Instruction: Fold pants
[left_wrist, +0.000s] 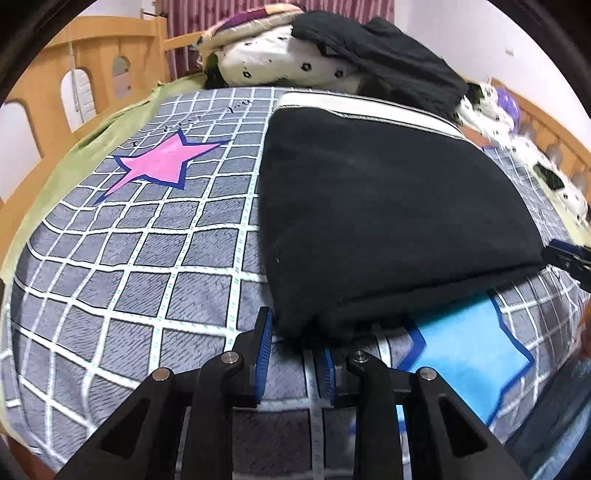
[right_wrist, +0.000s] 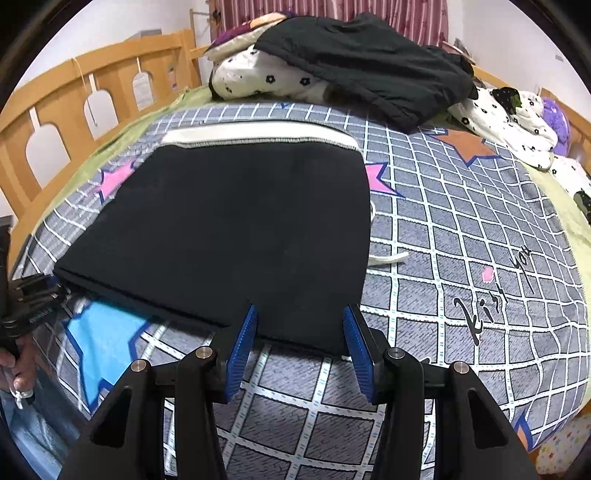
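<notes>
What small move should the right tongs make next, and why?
Probably close the right tongs on the near edge of the black pants. Their jaws stand apart with that edge between them, while the left tongs sit at the other near corner.

Left wrist camera sits low over the grey grid-patterned bedspread (left_wrist: 110, 258), looking forward and down along its black fingers toward the wooden bed rail (left_wrist: 92, 74), close on the near left corner of the folded black pants (left_wrist: 388, 221). Right wrist camera looks the same way from the pants' near right corner. Both share pants, bedspread, and the heaped bedding (right_wrist: 332, 62).
</notes>
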